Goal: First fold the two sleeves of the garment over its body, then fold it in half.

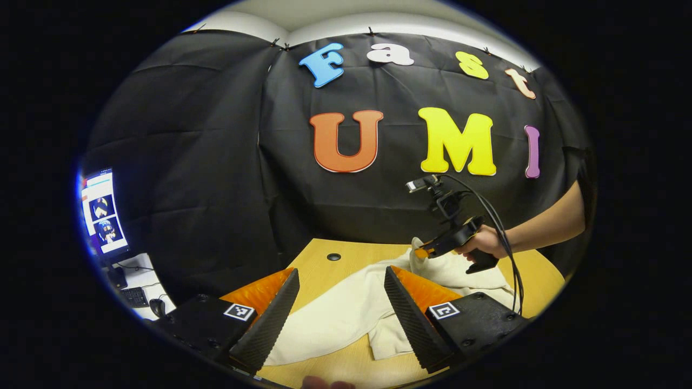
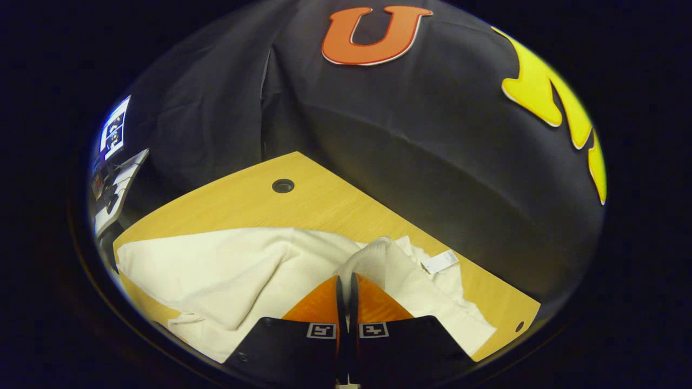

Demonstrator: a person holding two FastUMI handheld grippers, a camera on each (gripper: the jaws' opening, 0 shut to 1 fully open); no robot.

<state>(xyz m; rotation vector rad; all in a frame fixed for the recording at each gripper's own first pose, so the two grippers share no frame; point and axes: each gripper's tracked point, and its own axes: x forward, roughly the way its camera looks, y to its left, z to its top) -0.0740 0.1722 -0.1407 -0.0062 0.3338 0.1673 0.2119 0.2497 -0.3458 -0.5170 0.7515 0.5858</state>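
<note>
A cream-white garment (image 1: 335,319) lies spread on the wooden table (image 1: 319,254). My left gripper (image 1: 341,272) hovers open above its near part, with cloth showing between the two fingers and nothing gripped. Farther right, a hand holds my right gripper (image 1: 419,253), which pinches a raised bit of the cloth. In the right gripper view, the right gripper (image 2: 346,276) is shut, and a ribbed edge of the garment (image 2: 216,265) rises from its tips. A white label (image 2: 439,262) lies on the cloth to the right.
A cable hole (image 2: 283,185) sits in the bare far part of the table (image 2: 324,205). A side desk to the left holds a lit monitor (image 1: 102,216), a keyboard (image 1: 134,296) and a mouse (image 1: 157,307). The black cloth wall stands close behind the table.
</note>
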